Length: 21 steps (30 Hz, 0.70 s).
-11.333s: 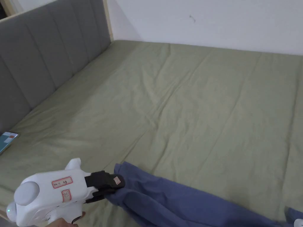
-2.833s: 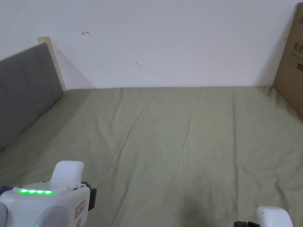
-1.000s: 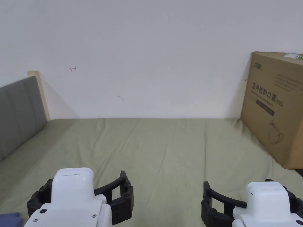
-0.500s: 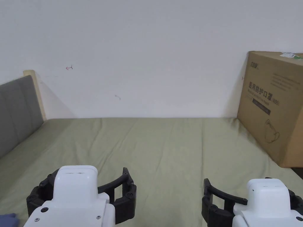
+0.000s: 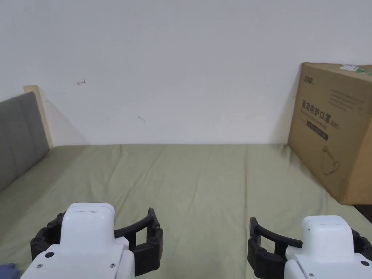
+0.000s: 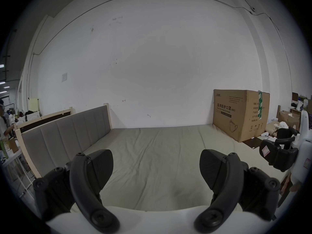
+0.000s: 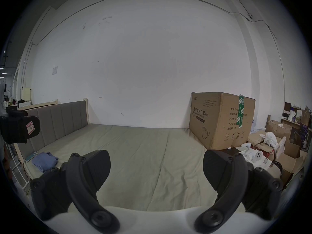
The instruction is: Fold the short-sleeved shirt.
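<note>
You've let go of the blue shirt (image 7: 44, 160): eleven seconds back the left gripper (image 6: 156, 167) was clamped on its edge near you, now the jaws stand wide apart with nothing between them. The right gripper (image 7: 157, 167) is also spread wide (earlier only its tip showed). The shirt now lies bunched at the bed's (image 5: 203, 181) left edge near the headboard, both grippers raised side by side.

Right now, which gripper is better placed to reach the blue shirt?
Left, probably. The blue shirt lies by the headboard, on the left gripper side. Both grippers are open; the right gripper is farther off.
</note>
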{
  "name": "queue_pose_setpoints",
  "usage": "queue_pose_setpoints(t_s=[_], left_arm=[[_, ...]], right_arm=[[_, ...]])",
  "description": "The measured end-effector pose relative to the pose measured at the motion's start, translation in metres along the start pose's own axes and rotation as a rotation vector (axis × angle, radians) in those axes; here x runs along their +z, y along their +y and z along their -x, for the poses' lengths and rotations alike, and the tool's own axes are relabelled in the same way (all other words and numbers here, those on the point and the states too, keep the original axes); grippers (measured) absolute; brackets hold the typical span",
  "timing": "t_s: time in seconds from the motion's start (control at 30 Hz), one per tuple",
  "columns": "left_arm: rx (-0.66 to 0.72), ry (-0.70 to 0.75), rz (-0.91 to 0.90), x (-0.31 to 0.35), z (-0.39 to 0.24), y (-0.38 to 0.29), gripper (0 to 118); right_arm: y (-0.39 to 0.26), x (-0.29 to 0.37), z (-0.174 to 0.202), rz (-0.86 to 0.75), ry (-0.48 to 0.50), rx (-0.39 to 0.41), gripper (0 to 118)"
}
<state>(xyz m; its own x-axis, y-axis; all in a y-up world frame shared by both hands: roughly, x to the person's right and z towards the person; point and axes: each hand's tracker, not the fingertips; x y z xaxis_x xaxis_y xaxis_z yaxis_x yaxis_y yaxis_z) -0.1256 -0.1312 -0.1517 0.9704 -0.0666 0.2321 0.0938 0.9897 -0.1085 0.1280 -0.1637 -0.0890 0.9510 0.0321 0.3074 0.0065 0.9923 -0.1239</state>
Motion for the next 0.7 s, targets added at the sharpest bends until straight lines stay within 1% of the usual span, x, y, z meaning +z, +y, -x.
queue_pose_setpoints(t_s=[0.27,0.47,0.7], left_arm=[[0.029,-0.003,0.011,-0.0056,0.0061,-0.0013,107],[0.015,-0.008,-0.005,-0.0054,0.0068,-0.0008,107],[0.036,-0.023,-0.002,-0.0071,0.0076,0.0001,107]], right_arm=[[0.0019,-0.0023,-0.0007,-0.003,-0.013,0.009,111],[0.0033,-0.0042,0.0010,-0.005,-0.014,0.018,111],[0.0025,-0.0055,0.0031,0.001,-0.009,0.024,111]])
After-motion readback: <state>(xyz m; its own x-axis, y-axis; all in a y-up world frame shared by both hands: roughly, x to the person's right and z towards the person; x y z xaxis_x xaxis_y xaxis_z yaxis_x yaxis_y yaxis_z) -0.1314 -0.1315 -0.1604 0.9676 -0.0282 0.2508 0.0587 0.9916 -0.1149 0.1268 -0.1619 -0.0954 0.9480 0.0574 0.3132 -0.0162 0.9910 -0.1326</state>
